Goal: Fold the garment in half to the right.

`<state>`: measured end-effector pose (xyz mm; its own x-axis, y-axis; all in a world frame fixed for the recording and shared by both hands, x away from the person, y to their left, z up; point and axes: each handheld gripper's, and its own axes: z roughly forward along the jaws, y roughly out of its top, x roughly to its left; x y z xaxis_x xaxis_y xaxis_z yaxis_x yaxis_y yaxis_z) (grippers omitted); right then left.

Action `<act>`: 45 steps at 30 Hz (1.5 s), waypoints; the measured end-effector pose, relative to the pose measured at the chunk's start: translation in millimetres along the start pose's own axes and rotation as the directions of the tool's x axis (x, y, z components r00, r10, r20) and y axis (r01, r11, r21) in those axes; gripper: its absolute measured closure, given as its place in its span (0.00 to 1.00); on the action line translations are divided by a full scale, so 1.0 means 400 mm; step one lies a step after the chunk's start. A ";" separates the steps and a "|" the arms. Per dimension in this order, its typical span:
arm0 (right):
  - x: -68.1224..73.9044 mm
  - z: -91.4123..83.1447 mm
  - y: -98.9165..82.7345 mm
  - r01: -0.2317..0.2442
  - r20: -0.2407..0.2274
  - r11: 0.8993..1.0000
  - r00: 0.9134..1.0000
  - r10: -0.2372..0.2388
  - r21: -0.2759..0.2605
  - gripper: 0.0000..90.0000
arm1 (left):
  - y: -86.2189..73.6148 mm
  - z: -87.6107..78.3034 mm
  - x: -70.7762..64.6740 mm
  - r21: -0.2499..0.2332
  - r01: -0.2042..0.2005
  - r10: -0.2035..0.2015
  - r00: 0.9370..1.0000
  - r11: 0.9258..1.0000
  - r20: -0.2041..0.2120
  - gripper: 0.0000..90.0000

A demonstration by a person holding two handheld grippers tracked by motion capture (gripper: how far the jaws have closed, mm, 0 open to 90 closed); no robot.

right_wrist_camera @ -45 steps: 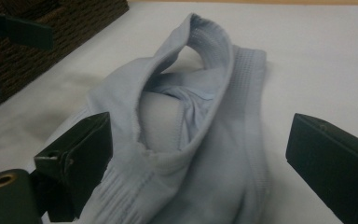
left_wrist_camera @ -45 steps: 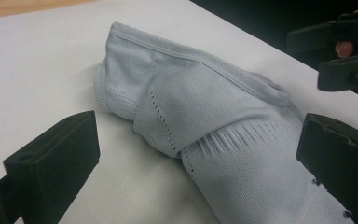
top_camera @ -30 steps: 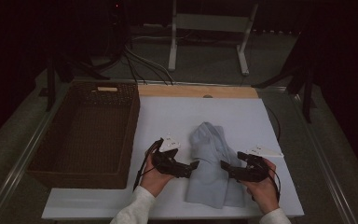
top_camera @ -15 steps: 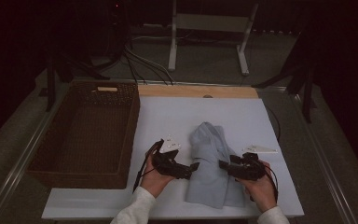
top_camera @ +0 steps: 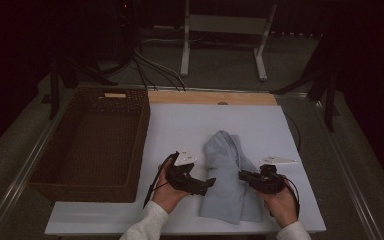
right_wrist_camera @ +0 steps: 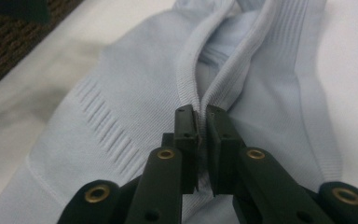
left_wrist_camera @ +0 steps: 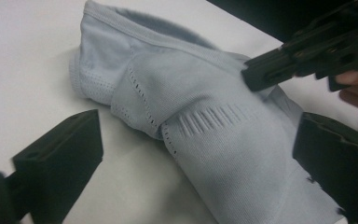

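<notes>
Here the pale blue garment (top_camera: 228, 177) lies crumpled on the white desk (top_camera: 180, 125), toward the near edge, to the right of the brown wicker basket (top_camera: 92, 142) and clear of it.

The right tool (right_wrist_camera: 200, 126) has just been closing, and its jaws now pinch a ribbed hem fold of the garment between the pads. In the high view it sits at the garment's right edge (top_camera: 242, 176), held in the person's right hand (top_camera: 280, 202).

The left tool (top_camera: 211, 182) rests at the garment's left edge, held in the left hand (top_camera: 166, 192). In its own view the jaws stand wide apart, one over bare desk and the other over the cloth, with the garment (left_wrist_camera: 205, 135) lying between them and no pad pressing on it. The right tool (left_wrist_camera: 256, 77) shows across the cloth there.
</notes>
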<state>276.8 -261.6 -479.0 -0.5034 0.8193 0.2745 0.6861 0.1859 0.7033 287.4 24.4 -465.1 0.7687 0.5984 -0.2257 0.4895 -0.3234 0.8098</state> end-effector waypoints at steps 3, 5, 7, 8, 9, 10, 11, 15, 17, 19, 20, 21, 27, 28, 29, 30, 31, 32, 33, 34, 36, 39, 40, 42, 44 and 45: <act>0.005 -0.018 0.006 0.016 0.018 0.999 1.000 -0.015 -0.043 0.94 | 0.000 0.000 -0.001 -0.002 0.010 -0.010 1.000 1.000 -0.018 0.07; 0.004 -0.029 0.010 0.015 0.028 0.998 1.000 -0.013 -0.066 0.94 | 0.000 0.001 -0.001 0.004 0.010 -0.010 1.000 1.000 -0.022 0.10; 0.000 -0.036 0.013 0.016 0.035 0.997 0.999 -0.014 -0.080 0.94 | -0.001 0.002 -0.001 0.004 0.010 -0.010 1.000 1.000 -0.026 0.12; -0.002 -0.039 0.014 0.014 0.037 0.997 0.999 -0.011 -0.080 0.94 | -0.001 0.002 -0.002 0.005 0.011 -0.011 1.000 1.000 -0.024 0.13; -0.002 -0.039 0.014 0.014 0.037 0.997 0.999 -0.011 -0.080 0.94 | -0.001 0.002 -0.002 0.005 0.011 -0.011 1.000 1.000 -0.024 0.14; -0.004 -0.040 0.014 0.013 0.040 0.997 0.999 -0.010 -0.082 0.94 | -0.001 0.003 -0.002 0.004 0.010 -0.010 1.000 1.000 -0.025 0.14; -0.006 -0.041 0.013 0.012 0.043 0.997 0.999 -0.008 -0.082 0.94 | -0.001 0.003 -0.003 0.004 0.011 -0.011 1.000 1.000 -0.024 0.14; -0.010 -0.049 0.015 0.013 0.048 0.996 0.999 -0.008 -0.091 0.94 | -0.001 0.003 -0.002 0.003 0.012 -0.012 1.000 1.000 -0.021 0.14; -0.012 -0.055 0.015 0.013 0.054 0.995 0.998 -0.008 -0.096 0.94 | -0.001 0.002 -0.002 0.001 0.014 -0.014 1.000 1.000 -0.023 0.14; -0.017 -0.062 0.015 0.010 0.057 0.995 0.998 -0.004 -0.101 0.94 | 0.000 0.000 0.000 -0.003 0.018 -0.018 1.000 1.000 -0.021 0.14; -0.020 -0.066 0.014 0.006 0.059 0.995 0.998 0.000 -0.104 0.94 | 0.000 0.000 0.000 -0.004 0.019 -0.019 1.000 1.000 -0.021 0.13; -0.023 -0.069 0.013 0.004 0.063 0.995 0.998 0.003 -0.104 0.94 | 0.000 0.000 0.000 -0.005 0.018 -0.018 1.000 1.000 -0.019 0.13; -0.041 -0.083 0.011 -0.006 0.081 0.994 0.997 0.015 -0.112 0.94 | 0.000 -0.001 0.000 -0.009 0.019 -0.019 1.000 1.000 -0.013 0.11; -0.043 -0.084 0.010 -0.005 0.086 0.994 0.996 0.014 -0.110 0.94 | 0.000 -0.001 -0.001 -0.009 0.019 -0.019 1.000 1.000 -0.011 0.11; -0.045 -0.085 0.010 -0.007 0.087 0.994 0.996 0.016 -0.108 0.94 | 0.000 -0.001 -0.001 -0.009 0.020 -0.020 1.000 1.000 -0.010 0.11; -0.047 -0.085 0.010 -0.006 0.088 0.994 0.996 0.016 -0.108 0.94 | 0.000 0.000 -0.001 -0.009 0.020 -0.020 1.000 1.000 -0.011 0.11; -0.047 -0.087 0.009 -0.008 0.090 0.994 0.996 0.017 -0.107 0.94 | -0.001 0.000 -0.001 -0.009 0.021 -0.021 1.000 1.000 -0.008 0.11; -0.048 -0.088 0.009 -0.007 0.092 0.994 0.996 0.017 -0.107 0.94 | -0.001 0.001 -0.002 -0.009 0.021 -0.021 1.000 1.000 -0.006 0.11; -0.050 -0.089 0.008 -0.007 0.095 0.994 0.995 0.017 -0.108 0.94 | -0.001 0.002 -0.003 -0.006 0.018 -0.018 1.000 1.000 -0.004 0.11; -0.051 -0.090 0.008 -0.009 0.097 0.994 0.995 0.020 -0.109 0.94 | -0.002 0.004 -0.005 -0.004 0.017 -0.017 1.000 1.000 -0.002 0.11; -0.055 -0.093 0.007 -0.012 0.098 0.994 0.995 0.023 -0.109 0.94 | -0.003 0.008 -0.009 0.003 0.014 -0.014 1.000 1.000 0.002 0.11; -0.060 -0.098 0.006 -0.015 0.101 0.994 0.995 0.027 -0.112 0.94 | -0.004 0.015 -0.016 0.012 0.010 -0.010 1.000 1.000 0.001 0.14; -0.061 -0.099 0.005 -0.019 0.101 0.993 0.994 0.030 -0.113 0.94 | -0.005 0.020 -0.021 0.016 0.008 -0.008 1.000 1.000 0.001 0.15; -0.062 -0.100 0.005 -0.020 0.102 0.993 0.994 0.032 -0.114 0.94 | -0.006 0.025 -0.027 0.020 0.004 -0.004 1.000 1.000 0.007 0.19; -0.062 -0.099 0.004 -0.018 0.101 0.994 0.994 0.029 -0.111 0.94 | -0.008 0.032 -0.033 0.027 -0.003 0.002 1.000 1.000 0.022 0.21; -0.062 -0.099 0.004 -0.017 0.101 0.994 0.994 0.028 -0.110 0.94 | -0.009 0.037 -0.038 0.030 -0.008 0.007 1.000 1.000 0.030 0.24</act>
<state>269.6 -303.0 -458.7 -0.4282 0.8748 0.2267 0.6327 0.1111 0.7664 280.1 5.8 -472.6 0.7838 0.5743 -0.2363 0.4959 -0.3498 0.7948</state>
